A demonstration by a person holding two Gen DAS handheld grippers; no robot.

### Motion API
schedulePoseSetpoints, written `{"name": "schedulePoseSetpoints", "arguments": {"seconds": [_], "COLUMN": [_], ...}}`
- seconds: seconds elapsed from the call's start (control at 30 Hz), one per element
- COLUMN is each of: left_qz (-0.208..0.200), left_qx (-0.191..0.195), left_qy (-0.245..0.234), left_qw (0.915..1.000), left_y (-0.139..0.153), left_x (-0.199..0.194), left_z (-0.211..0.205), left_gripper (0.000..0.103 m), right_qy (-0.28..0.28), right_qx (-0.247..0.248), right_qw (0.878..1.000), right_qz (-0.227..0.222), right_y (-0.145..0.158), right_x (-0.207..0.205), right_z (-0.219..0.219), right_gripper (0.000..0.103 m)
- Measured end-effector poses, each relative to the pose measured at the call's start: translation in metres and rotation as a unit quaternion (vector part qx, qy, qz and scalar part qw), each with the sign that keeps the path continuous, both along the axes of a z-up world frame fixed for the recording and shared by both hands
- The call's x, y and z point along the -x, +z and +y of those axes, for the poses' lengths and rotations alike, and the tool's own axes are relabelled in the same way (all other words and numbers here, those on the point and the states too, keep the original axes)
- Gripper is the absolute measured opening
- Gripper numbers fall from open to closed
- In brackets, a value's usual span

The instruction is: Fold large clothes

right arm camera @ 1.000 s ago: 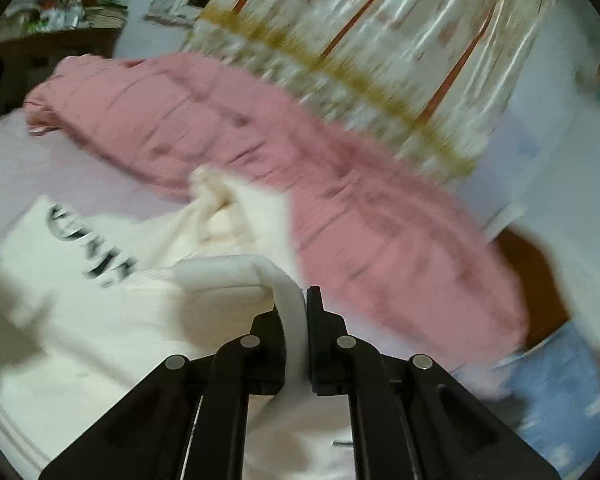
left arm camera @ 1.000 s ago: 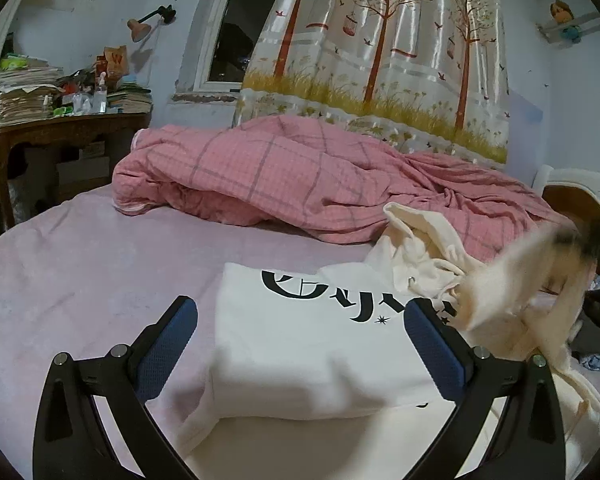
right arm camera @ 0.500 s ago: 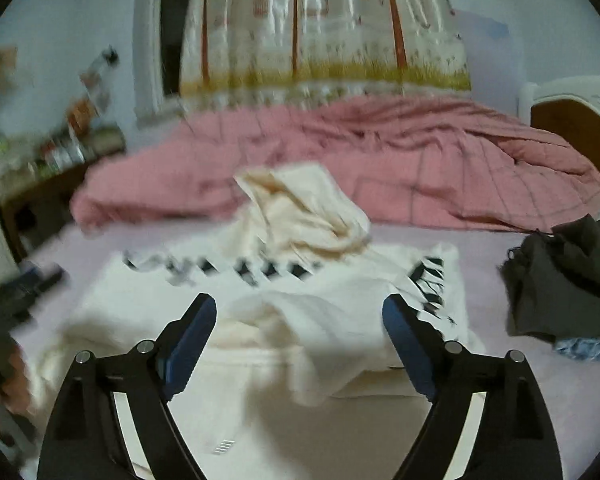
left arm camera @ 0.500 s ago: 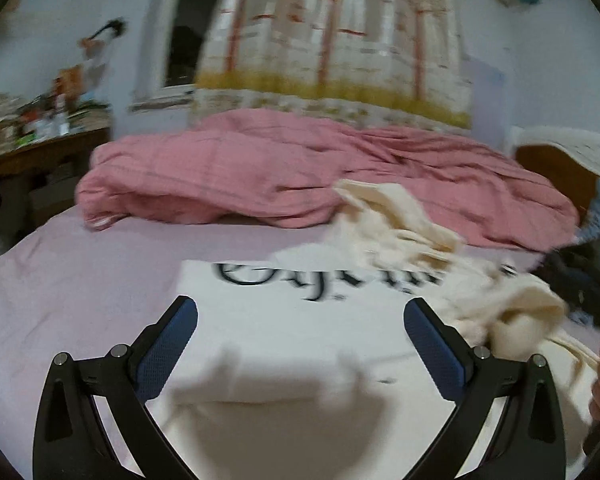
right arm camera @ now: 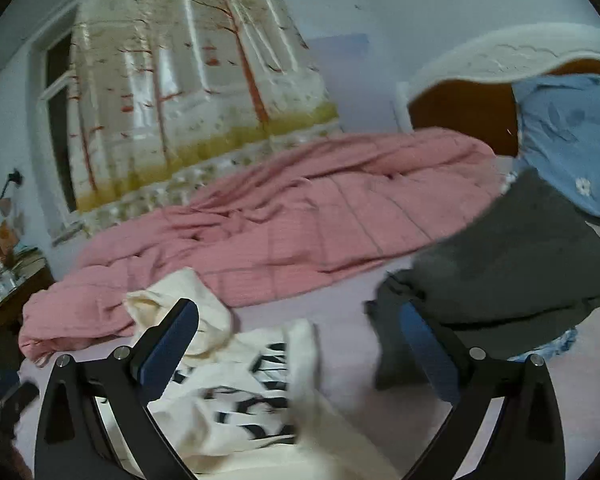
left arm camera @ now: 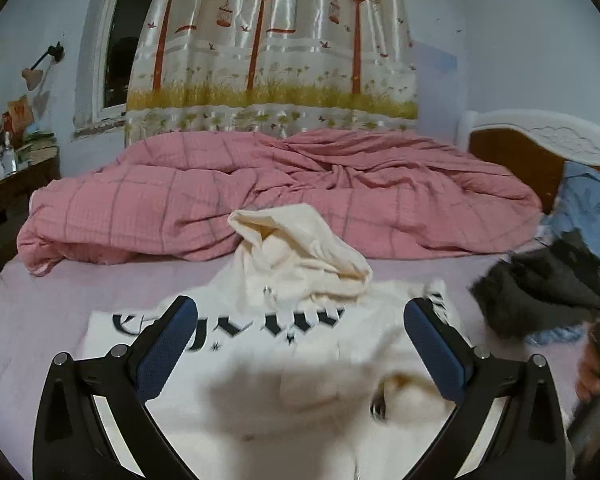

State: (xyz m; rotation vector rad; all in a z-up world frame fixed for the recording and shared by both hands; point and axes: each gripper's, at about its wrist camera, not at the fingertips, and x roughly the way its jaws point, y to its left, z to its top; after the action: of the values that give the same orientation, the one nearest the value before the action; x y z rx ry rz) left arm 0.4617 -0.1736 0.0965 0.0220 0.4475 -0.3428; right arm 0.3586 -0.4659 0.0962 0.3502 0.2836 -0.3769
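Note:
A cream hoodie [left arm camera: 300,380] with black lettering lies on the lilac bed sheet [left arm camera: 40,312], its hood [left arm camera: 300,248] bunched up at the far side. My left gripper [left arm camera: 300,308] hovers over the hoodie's chest, open wide and holding nothing. In the right wrist view the hoodie [right arm camera: 240,400] lies low and left, with a folded edge running up the middle. My right gripper [right arm camera: 298,308] is tilted, and its jaws are opening above that edge without pressing on the cloth. A hand [left arm camera: 592,372] on the right gripper's handle shows blurred at the left wrist view's right edge.
A dark grey garment [right arm camera: 500,272] is heaped on the bed to the right of the hoodie. A rumpled pink quilt [left arm camera: 260,192] fills the far side. A blue pillow [right arm camera: 568,140] leans on the wooden headboard [left arm camera: 512,160]. A cluttered desk [left arm camera: 12,176] stands at the left.
My right gripper let go of the cream sleeve, opened wide, rolled and swung right toward the dark garment. My left gripper stayed open and shifted right along the hoodie.

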Motion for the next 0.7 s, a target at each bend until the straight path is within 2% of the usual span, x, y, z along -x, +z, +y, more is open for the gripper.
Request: {"name": "schedulePoseSetpoints", "arguments": {"seconds": [0.1,0.2,0.23,0.3,0.37,0.4,0.5,0.53,0.67,0.7], "left_qz": [0.043,0.054,0.066,0.124,0.165,0.187,0.27,0.268,0.25,0.243], "left_qx": [0.009,-0.021,-0.023,-0.015,0.013,0.035,0.103,0.097,0.028,0.016], "left_qy": [0.019,0.076,0.075,0.043,0.017,0.0,-0.068,-0.072,-0.078,-0.078], "left_qw": [0.9988,0.9954,0.9947,0.9913,0.986,0.9817,0.955,0.956,0.9648,0.9668], "left_y": [-0.02,-0.057,-0.07,-0.097,-0.115,-0.123,-0.146,-0.147,-0.146,-0.145], "left_x": [-0.034,-0.053,-0.058,-0.076,-0.089,-0.094,-0.102,-0.101,-0.087,-0.084], "left_z": [-0.011,-0.007,-0.005,-0.002,0.001,0.002,0.002,-0.001,-0.022,-0.025], "left_gripper": [0.102,0.102,0.102,0.102,0.102,0.101,0.099,0.099,0.098,0.081], "right_qy": [0.011,0.021,0.024,0.025,0.037,0.043,0.046,0.044,0.032,0.032], "right_qx": [-0.015,-0.046,-0.055,-0.066,-0.076,-0.08,-0.075,-0.067,-0.035,-0.033], "right_qw": [1.0,0.998,0.998,0.997,0.995,0.994,0.993,0.994,0.996,0.996], "right_qz": [0.022,0.023,0.024,0.039,0.059,0.067,0.074,0.075,0.079,0.08], "right_y": [-0.008,-0.022,-0.028,-0.041,-0.057,-0.062,-0.067,-0.066,-0.063,-0.063], "right_x": [-0.008,-0.012,-0.016,-0.028,-0.041,-0.046,-0.05,-0.05,-0.049,-0.049], "right_z": [-0.016,-0.026,-0.028,-0.029,-0.027,-0.025,-0.022,-0.02,-0.016,-0.015], "right_gripper": [0.102,0.102,0.102,0.102,0.102,0.102,0.102,0.102,0.102,0.102]}}
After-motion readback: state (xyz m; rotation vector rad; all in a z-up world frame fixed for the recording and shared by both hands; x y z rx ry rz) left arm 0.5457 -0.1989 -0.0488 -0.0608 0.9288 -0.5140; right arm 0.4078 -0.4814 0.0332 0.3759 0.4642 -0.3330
